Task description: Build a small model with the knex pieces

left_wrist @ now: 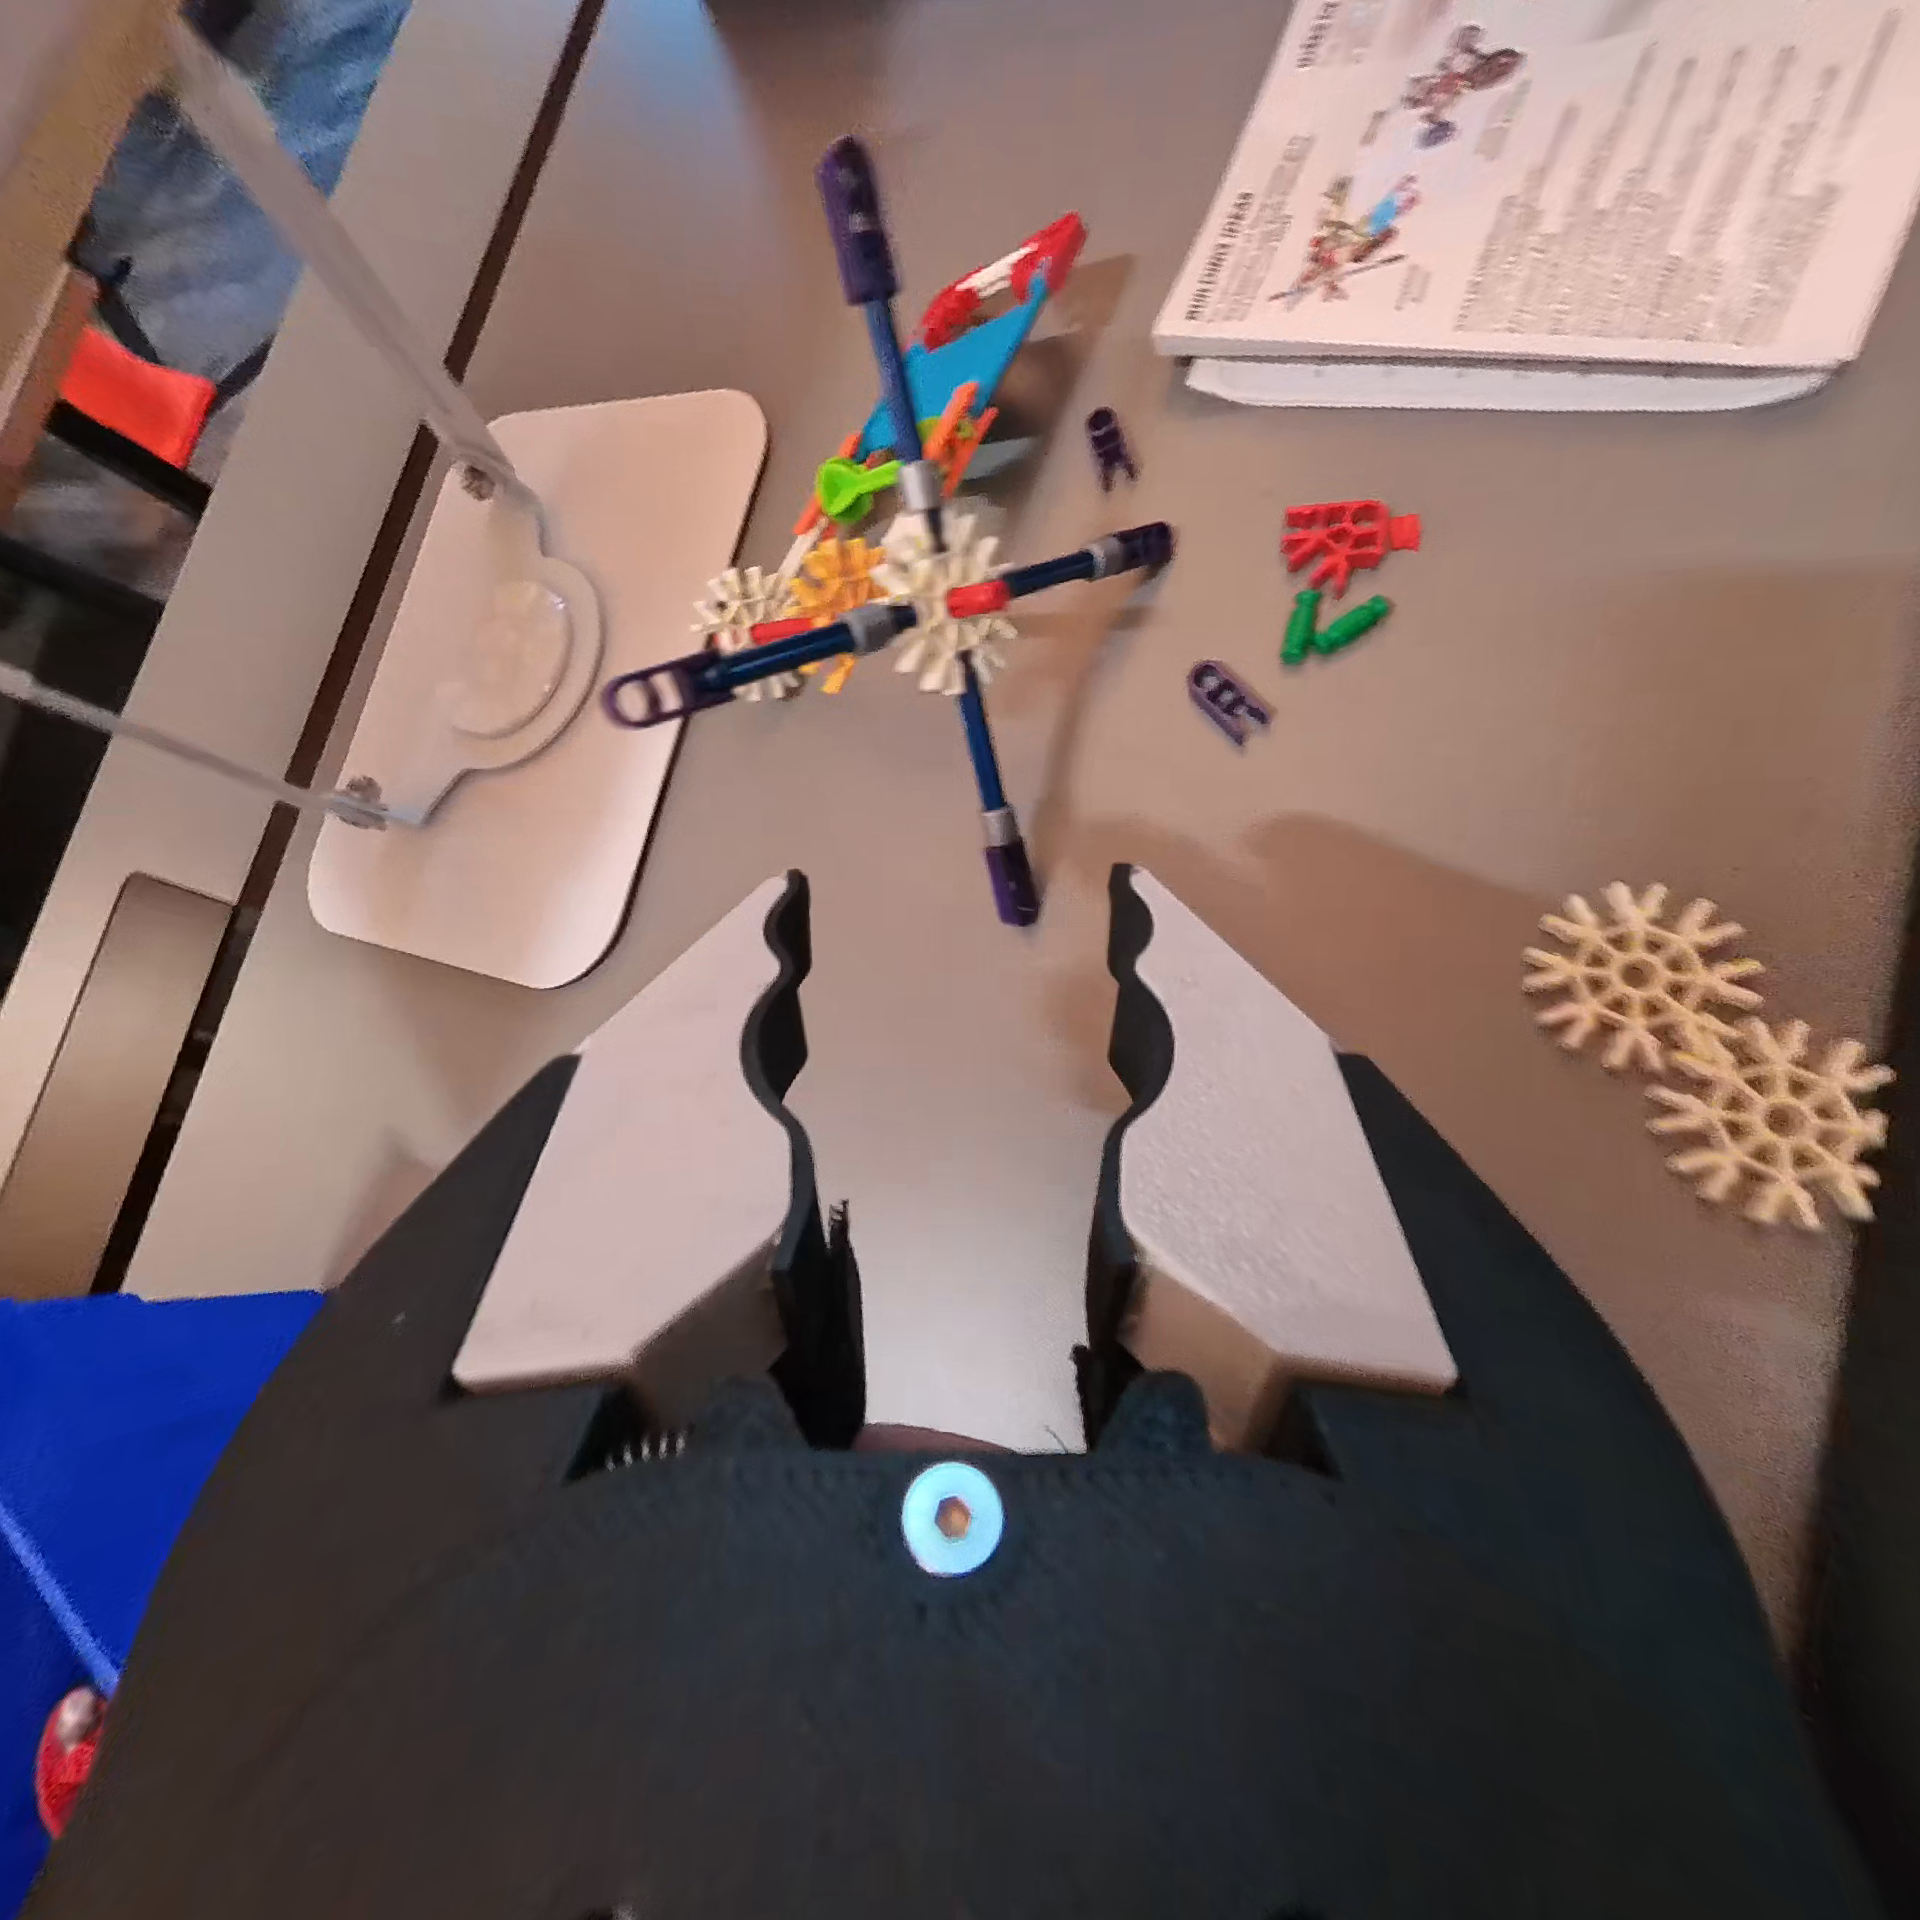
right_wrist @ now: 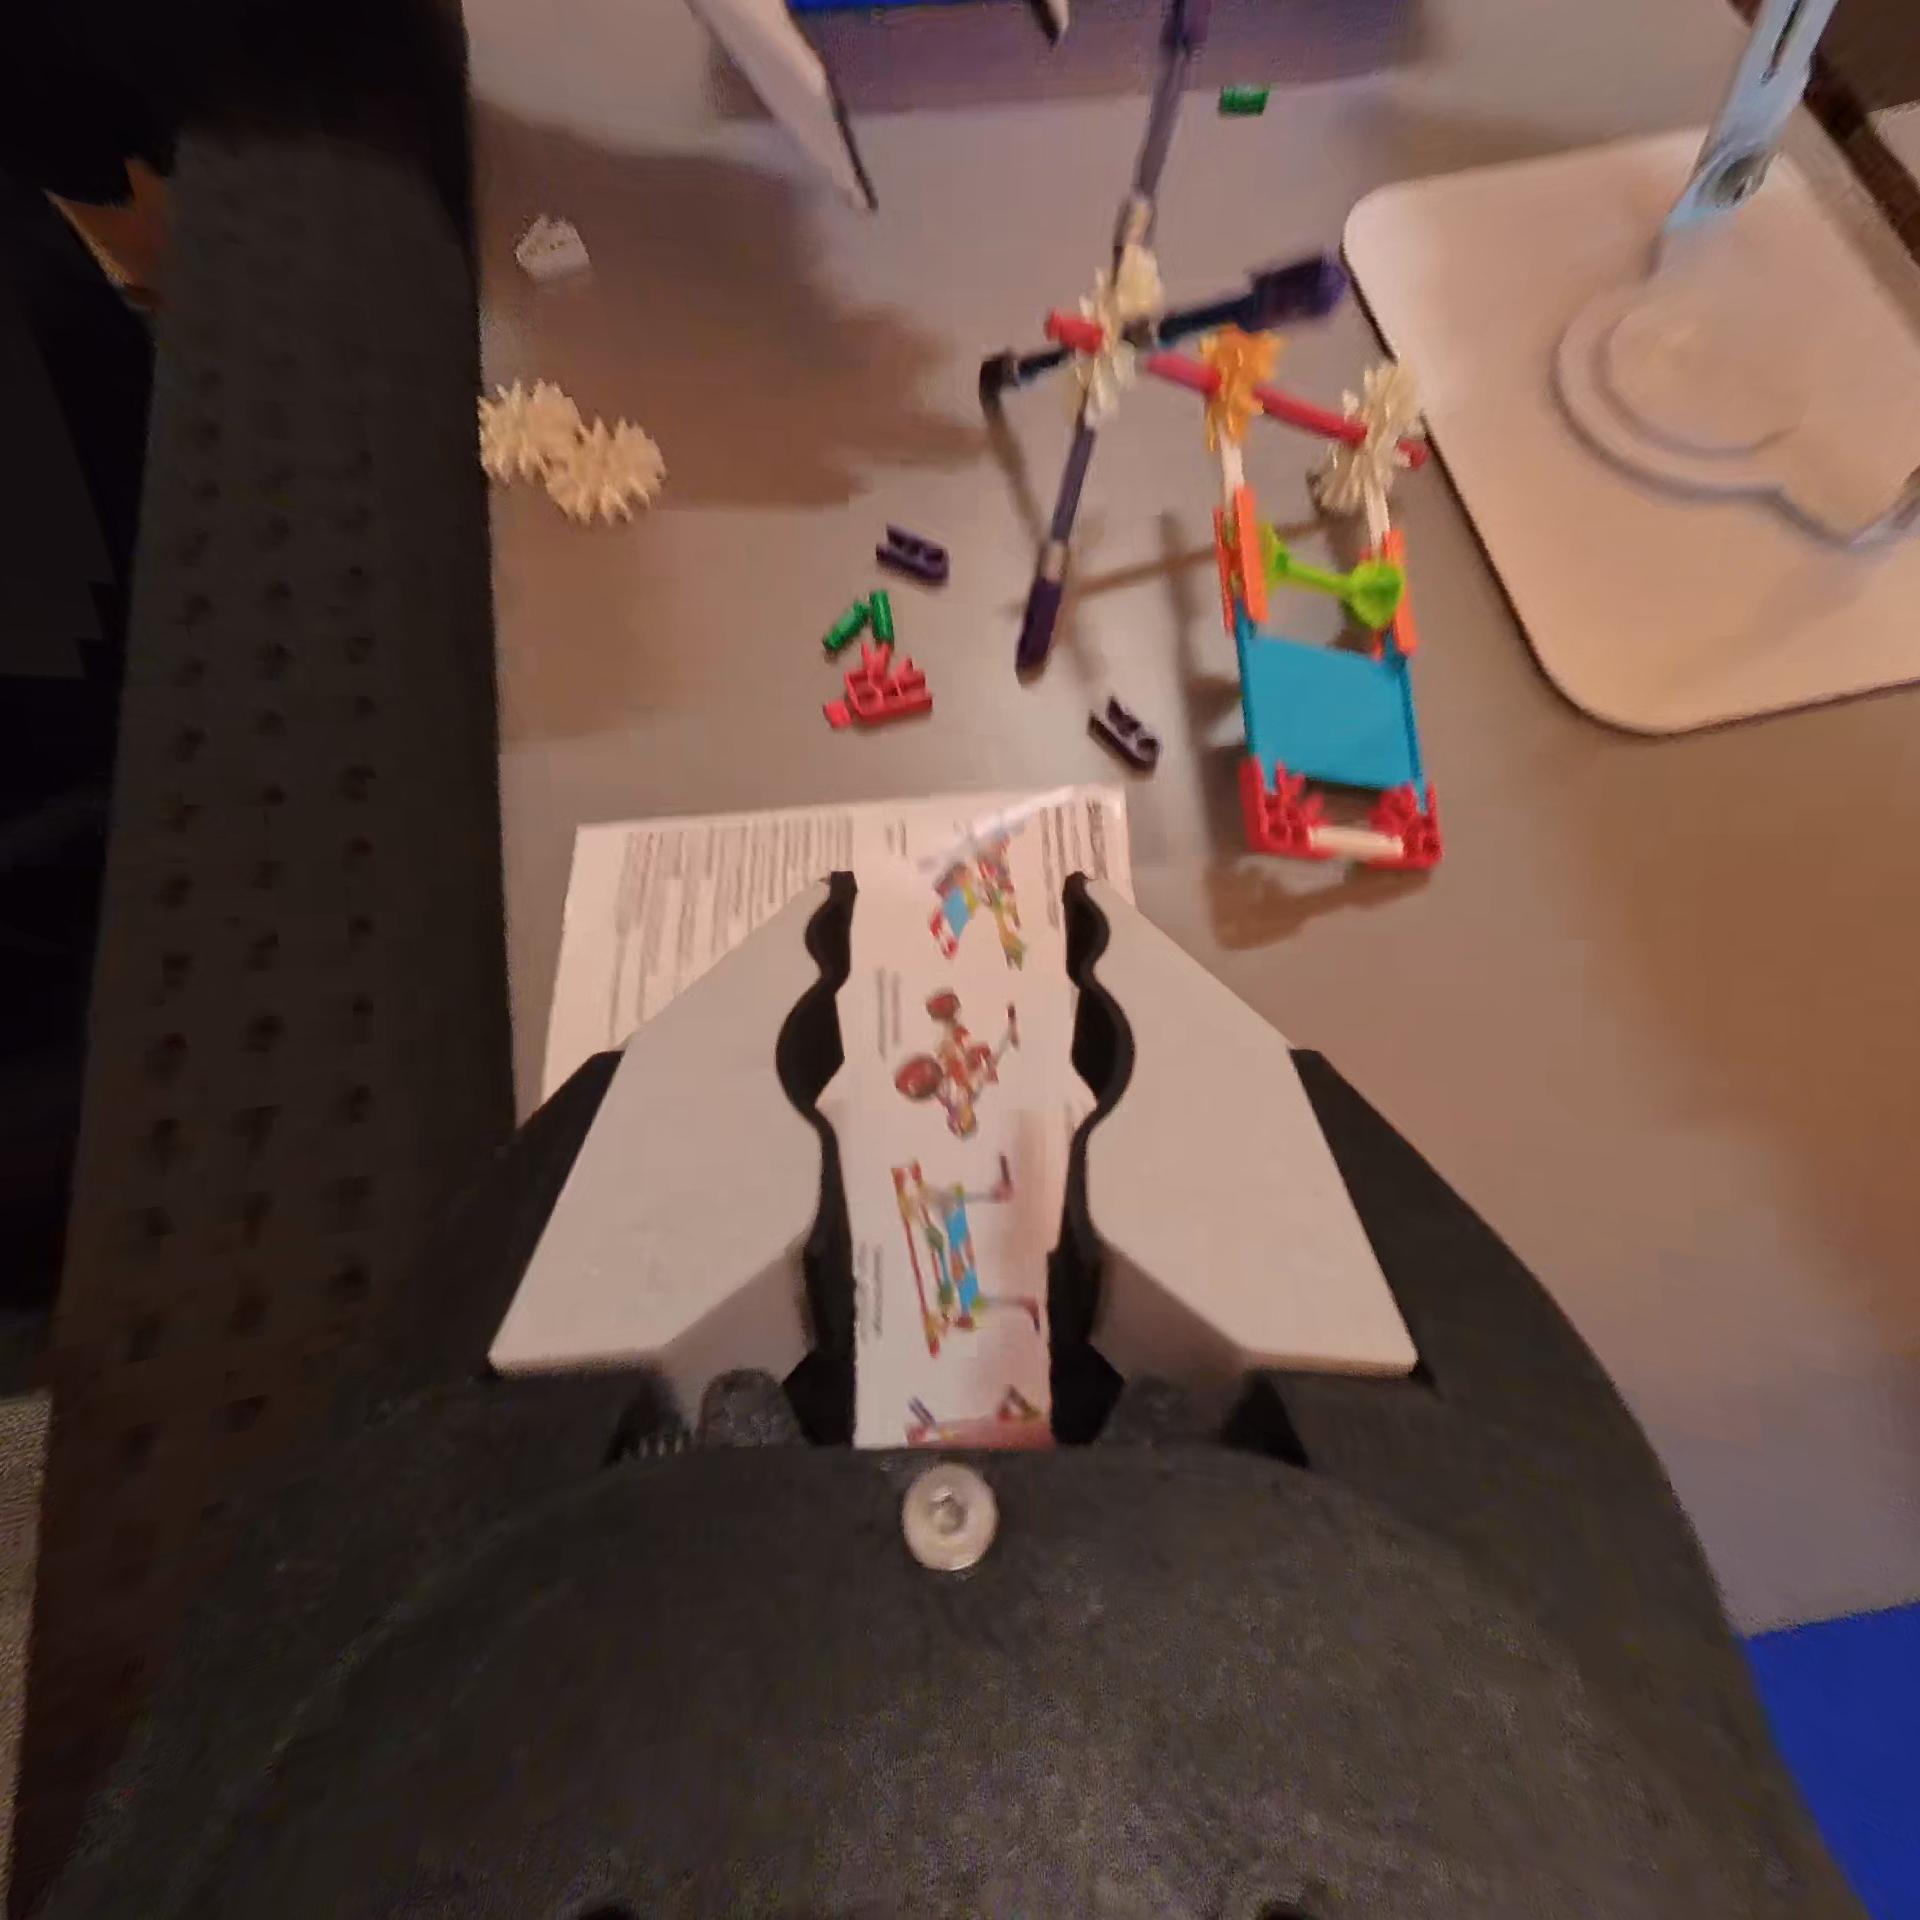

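On the desk [left_wrist: 1455, 790], toy windmill [left_wrist: 914, 582] stands at 12 o'clock of left gripper [left_wrist: 958, 914] | fingers apart, empty, nearest its purple rod tip | right gripper [right_wrist: 958, 914] over booklet [right_wrist: 727, 883], fingers apart, empty | loose gears [left_wrist: 1704, 1049] at 3 o'clock, within reach

Office desk [left_wrist: 1351, 810]; monitor stand [left_wrist: 540, 686]

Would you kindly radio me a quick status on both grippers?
Left gripper open, empty, short of toy model. Right gripper open, empty, over booklet. Loose pieces beside model.
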`<state>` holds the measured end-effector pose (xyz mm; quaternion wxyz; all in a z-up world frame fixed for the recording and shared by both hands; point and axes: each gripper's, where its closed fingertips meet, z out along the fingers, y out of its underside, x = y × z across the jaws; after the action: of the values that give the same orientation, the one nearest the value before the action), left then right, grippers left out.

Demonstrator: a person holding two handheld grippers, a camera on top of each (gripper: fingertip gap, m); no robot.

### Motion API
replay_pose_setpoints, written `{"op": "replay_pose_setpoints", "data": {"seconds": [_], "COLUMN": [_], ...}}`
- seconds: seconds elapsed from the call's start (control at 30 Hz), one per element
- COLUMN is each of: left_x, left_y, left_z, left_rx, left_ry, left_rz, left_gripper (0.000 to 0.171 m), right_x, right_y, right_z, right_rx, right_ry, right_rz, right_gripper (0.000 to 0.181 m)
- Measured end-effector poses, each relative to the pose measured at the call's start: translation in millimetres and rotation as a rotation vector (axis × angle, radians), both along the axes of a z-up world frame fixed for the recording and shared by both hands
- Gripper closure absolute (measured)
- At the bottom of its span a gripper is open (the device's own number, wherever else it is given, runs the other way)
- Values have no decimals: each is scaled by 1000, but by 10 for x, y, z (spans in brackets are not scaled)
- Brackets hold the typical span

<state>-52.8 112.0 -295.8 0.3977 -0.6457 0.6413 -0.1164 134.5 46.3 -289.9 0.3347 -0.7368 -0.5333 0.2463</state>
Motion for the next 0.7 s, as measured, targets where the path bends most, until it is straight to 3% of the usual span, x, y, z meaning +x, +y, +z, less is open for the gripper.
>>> {"op": "replay_pose_setpoints", "data": {"seconds": [0.13,0.27,0.47,0.7], "left_x": [25,111,195,204], "left_y": [-221,-384,-428,-323], "left_z": [28,-21,-150,-31], "left_rx": [2,-16,34,68], "left_ry": [-16,-36,4,-63], "left_rz": [-54,-107,-153,-119], "left_gripper": [117,119,120,121], "right_x": [-473,-834,-966,-939], "right_y": [-134,-132,111,385], "right_z": [52,-138,-448,-88], "right_rx": [35,14,16,-1], "right_ry": [-98,-154,-255,-155], "right_rz": [32,58,48,24], "right_gripper": [142,146,157,169]}}
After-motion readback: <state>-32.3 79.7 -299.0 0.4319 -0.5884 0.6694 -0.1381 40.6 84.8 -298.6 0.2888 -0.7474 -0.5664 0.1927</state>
